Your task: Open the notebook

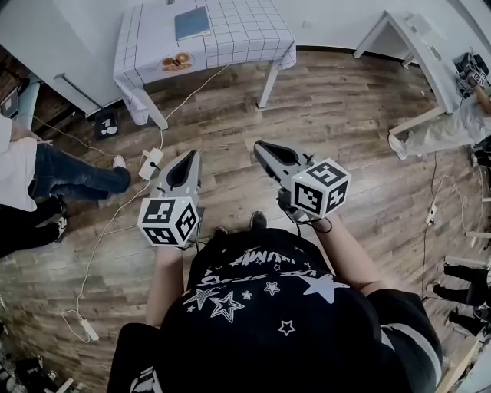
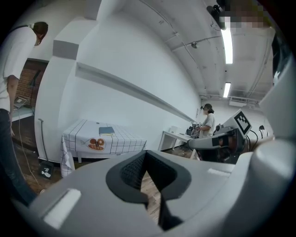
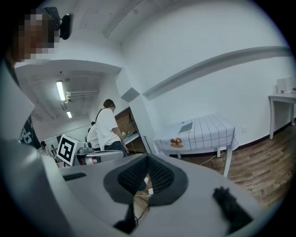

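Head view looks down; gripper views share distant table [image 1: 245, 31].

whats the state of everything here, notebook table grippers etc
Blue-grey notebook: closed, lying flat on the table, untouched.
White table with grid-patterned cloth: upright, cloth draped over its edges.
Left gripper: shut, empty, held well short of the table.
Right gripper: shut, empty, held well short of the table.
White power strip: lying on the wood floor, cables running from it.
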A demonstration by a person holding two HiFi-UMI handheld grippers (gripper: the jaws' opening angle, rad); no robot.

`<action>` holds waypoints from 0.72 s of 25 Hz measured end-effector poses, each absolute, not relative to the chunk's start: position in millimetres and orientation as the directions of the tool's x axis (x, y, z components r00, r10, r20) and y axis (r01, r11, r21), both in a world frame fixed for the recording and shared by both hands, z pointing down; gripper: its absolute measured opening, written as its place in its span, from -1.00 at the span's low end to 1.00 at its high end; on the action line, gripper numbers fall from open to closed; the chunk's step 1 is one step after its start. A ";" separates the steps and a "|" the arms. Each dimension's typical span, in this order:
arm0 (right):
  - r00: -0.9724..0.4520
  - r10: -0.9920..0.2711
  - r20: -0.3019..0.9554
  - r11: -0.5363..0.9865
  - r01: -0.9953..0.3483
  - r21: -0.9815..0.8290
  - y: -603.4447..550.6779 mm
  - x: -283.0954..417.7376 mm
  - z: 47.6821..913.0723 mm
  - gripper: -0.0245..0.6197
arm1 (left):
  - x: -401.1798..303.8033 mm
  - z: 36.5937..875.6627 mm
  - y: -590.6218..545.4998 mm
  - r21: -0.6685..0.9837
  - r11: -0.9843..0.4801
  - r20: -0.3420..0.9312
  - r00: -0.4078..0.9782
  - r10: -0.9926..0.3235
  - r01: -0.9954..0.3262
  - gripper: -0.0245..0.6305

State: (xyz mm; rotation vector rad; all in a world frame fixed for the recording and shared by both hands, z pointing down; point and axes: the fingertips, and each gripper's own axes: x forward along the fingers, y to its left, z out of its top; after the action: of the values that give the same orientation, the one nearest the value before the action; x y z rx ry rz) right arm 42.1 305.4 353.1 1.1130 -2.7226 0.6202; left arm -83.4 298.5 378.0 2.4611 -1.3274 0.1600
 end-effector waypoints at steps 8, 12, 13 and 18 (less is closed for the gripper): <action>-0.704 -0.639 0.310 0.639 -0.710 -0.294 309.4 11.7 361.8 -0.87 | -122.6 388.3 304.6 0.267 -0.487 0.270 0.549 -0.791 -0.832 -0.90; -0.689 -0.651 0.318 0.622 -0.724 -0.298 312.1 -4.3 362.7 -0.87 | -140.7 392.8 305.8 0.275 -0.490 0.273 0.556 -0.785 -0.827 -0.90; -0.683 -0.655 0.322 0.613 -0.730 -0.302 313.5 -7.0 364.5 -0.87 | -143.8 395.8 306.1 0.278 -0.493 0.277 0.561 -0.780 -0.824 -0.90; -0.671 -0.641 0.372 0.589 -0.741 -0.323 317.1 -14.4 387.6 -0.87 | -156.4 410.0 306.1 0.288 -0.502 0.298 0.575 -0.762 -0.815 -0.90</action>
State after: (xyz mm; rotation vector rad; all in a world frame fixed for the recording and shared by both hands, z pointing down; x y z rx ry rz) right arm -14.4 317.1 387.6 1.1491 -2.6024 0.6780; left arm -156.4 306.1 410.0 2.4133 -1.2746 0.1848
